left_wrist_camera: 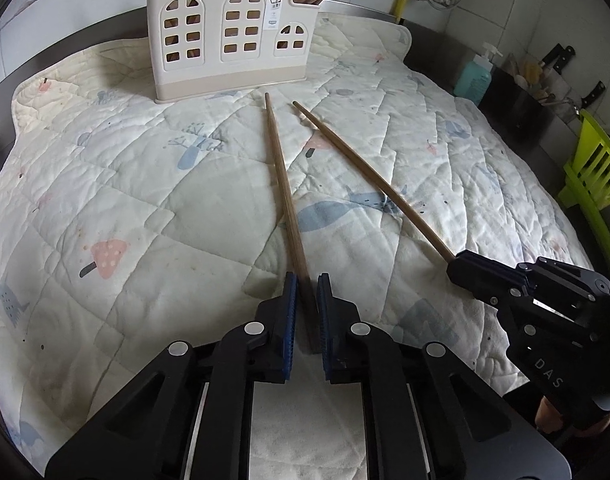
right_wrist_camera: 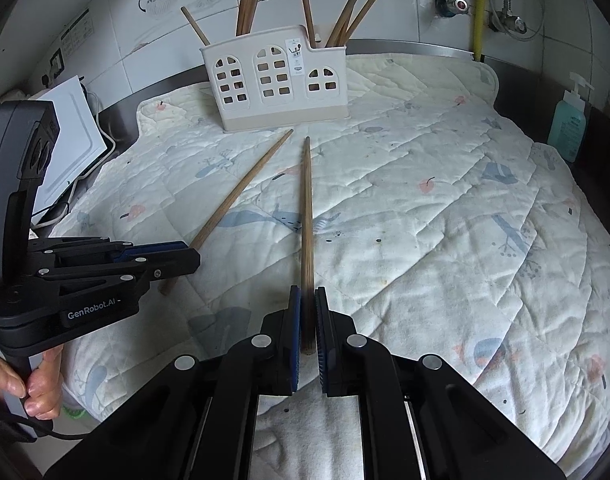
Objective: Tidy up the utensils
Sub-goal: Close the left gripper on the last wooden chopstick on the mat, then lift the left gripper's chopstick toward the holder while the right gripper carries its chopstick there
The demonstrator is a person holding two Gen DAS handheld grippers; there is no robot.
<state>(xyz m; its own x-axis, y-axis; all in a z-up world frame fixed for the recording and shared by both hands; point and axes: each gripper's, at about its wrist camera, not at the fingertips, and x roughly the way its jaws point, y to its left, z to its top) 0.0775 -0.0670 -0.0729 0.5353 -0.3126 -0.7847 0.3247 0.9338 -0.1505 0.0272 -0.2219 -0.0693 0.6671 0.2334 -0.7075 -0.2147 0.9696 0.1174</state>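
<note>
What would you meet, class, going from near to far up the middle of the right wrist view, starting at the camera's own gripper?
right gripper → chopstick held between its pads → cream utensil holder standing on the quilted mat → chopsticks in the holder → tiled wall

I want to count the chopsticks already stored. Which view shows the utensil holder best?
The right wrist view: the utensil holder appears whole, with the stored chopsticks sticking up in full. The left wrist view shows the holder closer, but the frame edge cuts most chopsticks off.
</note>
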